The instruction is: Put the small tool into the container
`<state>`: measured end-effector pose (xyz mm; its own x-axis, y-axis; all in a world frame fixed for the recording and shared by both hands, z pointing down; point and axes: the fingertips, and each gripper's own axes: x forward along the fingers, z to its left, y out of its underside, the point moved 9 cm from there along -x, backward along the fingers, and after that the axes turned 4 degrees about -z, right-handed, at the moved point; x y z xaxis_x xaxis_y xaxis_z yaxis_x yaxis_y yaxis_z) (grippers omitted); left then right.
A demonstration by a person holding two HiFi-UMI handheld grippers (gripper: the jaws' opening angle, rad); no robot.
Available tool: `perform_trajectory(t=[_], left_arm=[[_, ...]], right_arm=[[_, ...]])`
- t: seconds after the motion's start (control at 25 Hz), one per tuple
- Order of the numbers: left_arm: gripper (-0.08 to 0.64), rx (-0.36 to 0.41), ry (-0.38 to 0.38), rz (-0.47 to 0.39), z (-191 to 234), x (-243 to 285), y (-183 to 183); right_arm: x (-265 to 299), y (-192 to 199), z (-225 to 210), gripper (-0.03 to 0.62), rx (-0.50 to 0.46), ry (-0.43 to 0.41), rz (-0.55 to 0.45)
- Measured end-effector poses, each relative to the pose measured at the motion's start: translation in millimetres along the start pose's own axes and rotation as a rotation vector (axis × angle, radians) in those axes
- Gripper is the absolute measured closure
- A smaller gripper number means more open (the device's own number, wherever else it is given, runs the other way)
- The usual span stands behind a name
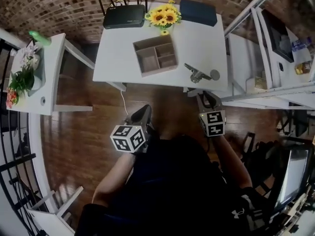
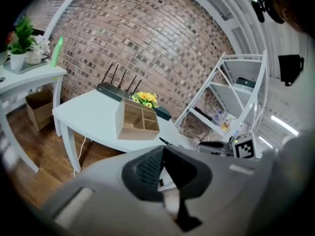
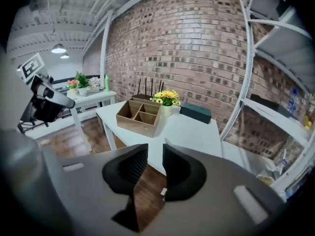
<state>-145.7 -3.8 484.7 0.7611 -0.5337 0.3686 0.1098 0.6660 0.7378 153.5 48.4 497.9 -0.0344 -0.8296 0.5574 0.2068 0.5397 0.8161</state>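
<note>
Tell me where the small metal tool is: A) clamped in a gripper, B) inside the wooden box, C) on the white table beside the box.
C: the small metal tool lies on the white table, just right of the wooden box.

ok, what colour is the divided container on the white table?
The container is plain light brown wood with no pattern. It shows best in the head view.

I see a black router (image 1: 124,16), sunflowers (image 1: 164,17) and a dark box (image 1: 198,12) lined along the white worktop's (image 1: 118,48) far edge, with a potted plant (image 1: 22,77) and green bottle (image 1: 39,37) on the side table (image 1: 49,87) at left.
</note>
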Motion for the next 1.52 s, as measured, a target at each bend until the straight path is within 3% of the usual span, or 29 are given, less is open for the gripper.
perform_trajectory(t=[0.2,0.28,0.48,0.76,1.0,1.2,1.52], left_arm=[[0.557,-0.031,-0.002,0.015,28,2,-14],[0.557,-0.040,-0.015,0.012,32,3,-16],[0.557,-0.042,-0.063,-0.011,30,11,-19],[0.557,-0.043,-0.124,-0.056,2,15,-21],[0.557,-0.062,-0.176,-0.051,-4,13,-15],[0.557,-0.076,-0.210,-0.067,-1,15,-12],[0.557,-0.101,-0.181,-0.082,5,29,-17]], right_arm=[[23,-15,4,0.494,-0.223,0.076,0.100],[34,-12,-1,0.494,-0.268,0.079,0.126],[63,-4,-12,0.479,-0.315,0.046,0.149],[109,29,-23,0.479,-0.578,-0.021,0.237],[132,43,-31,0.482,-0.637,-0.067,0.271],[136,34,-27,0.540,-0.695,-0.069,0.249],[128,21,-31,0.572,-0.752,-0.039,0.287]])
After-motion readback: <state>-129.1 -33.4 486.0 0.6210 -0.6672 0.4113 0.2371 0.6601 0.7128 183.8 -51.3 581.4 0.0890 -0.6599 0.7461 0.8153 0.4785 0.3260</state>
